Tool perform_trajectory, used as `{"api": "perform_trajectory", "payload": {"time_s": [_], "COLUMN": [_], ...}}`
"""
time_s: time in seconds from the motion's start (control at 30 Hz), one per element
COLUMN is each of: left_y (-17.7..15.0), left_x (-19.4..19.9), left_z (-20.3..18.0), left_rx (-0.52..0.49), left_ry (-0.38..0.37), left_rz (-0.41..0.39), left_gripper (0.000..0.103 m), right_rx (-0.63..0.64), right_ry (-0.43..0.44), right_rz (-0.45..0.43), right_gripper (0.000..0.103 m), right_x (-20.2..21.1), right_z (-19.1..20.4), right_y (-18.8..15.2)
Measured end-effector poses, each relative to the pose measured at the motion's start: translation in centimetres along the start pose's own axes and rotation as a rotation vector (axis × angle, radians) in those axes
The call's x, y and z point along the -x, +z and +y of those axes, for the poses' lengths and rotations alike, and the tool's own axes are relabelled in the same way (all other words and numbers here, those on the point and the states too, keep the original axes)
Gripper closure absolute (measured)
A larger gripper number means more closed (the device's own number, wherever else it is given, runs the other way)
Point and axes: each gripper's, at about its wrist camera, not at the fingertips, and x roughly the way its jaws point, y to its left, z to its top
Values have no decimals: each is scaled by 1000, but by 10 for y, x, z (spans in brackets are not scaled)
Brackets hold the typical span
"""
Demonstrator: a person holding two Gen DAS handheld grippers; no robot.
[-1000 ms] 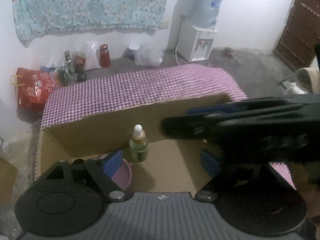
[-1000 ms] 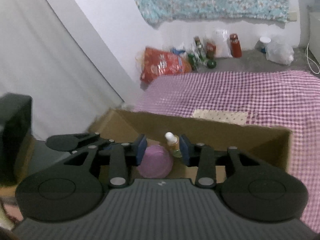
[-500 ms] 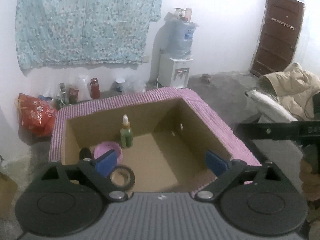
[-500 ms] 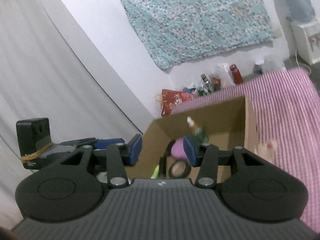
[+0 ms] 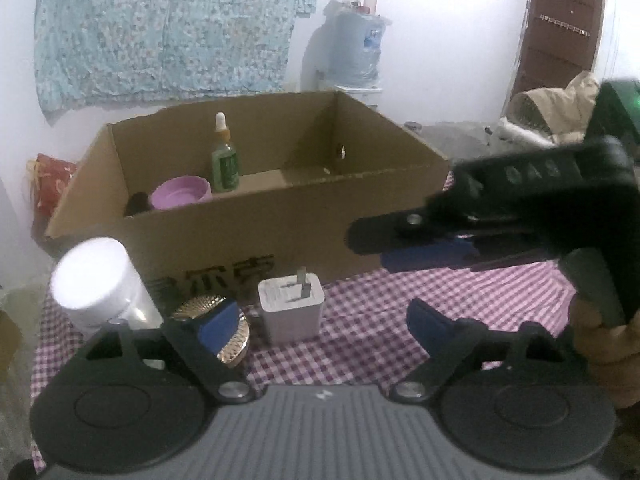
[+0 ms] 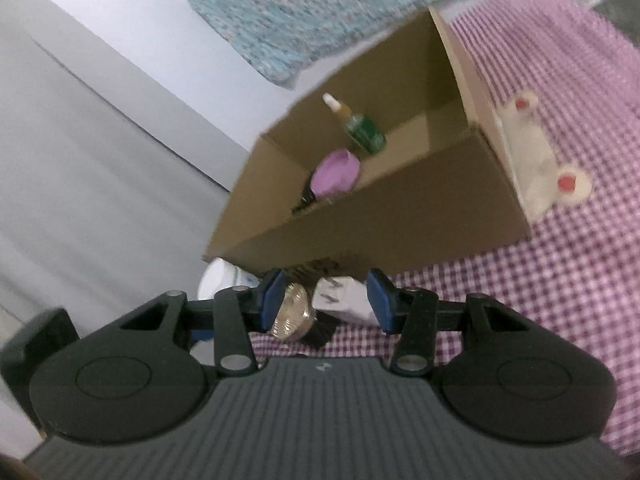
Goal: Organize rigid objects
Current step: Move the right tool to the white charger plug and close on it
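A cardboard box (image 5: 248, 224) stands on the purple checked cloth (image 5: 360, 320); it also shows in the right wrist view (image 6: 380, 224). Inside are a green dropper bottle (image 5: 225, 160), a pink bowl (image 5: 180, 192) and a dark object (image 5: 136, 202). In front of the box stand a white charger plug (image 5: 290, 304), a gold-backed brush (image 5: 212, 320) and a white cylinder (image 5: 96, 284). My left gripper (image 5: 320, 324) is open and empty, low before the plug. My right gripper (image 6: 326, 296) is open and empty, above the brush (image 6: 290, 316) and plug (image 6: 340, 300).
A white soft toy with red spots (image 6: 536, 160) lies against the box's right side. The right gripper's body (image 5: 520, 208) hangs at the right of the left wrist view. A water dispenser (image 5: 352, 52), a door (image 5: 556, 32) and a beige coat (image 5: 560, 108) are behind.
Both grippers have pulled back from over the box and dropped lower in front of it. The plug, brush and white cylinder have come into view.
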Motion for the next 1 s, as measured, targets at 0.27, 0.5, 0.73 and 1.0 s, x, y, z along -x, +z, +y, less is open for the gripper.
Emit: {"api": "perform_trajectory", "payload": {"time_s": [0.27,0.5,0.73,1.0], "left_y": [-9,-6,-3,-3], "left_x": [-26,-39,-46,-43], "left_z": [-2,-5,-4,-3], "left_rx": [-5,0,15,68], "left_ry": [35,73,123,96], "left_rz": [39,51,20,14], "left_gripper": [29,30,45,58], "right_rx": [-40,-33,-25,-27], "right_ry": [-11,-6,-13,-36], "right_rz": [35,78,108,91], "right_gripper": [62,64,68,72], "right_x": [-35,-57,-70,-59], "right_z": [-4,-1,-4,-5], "right_y": [2,12,12,10]}}
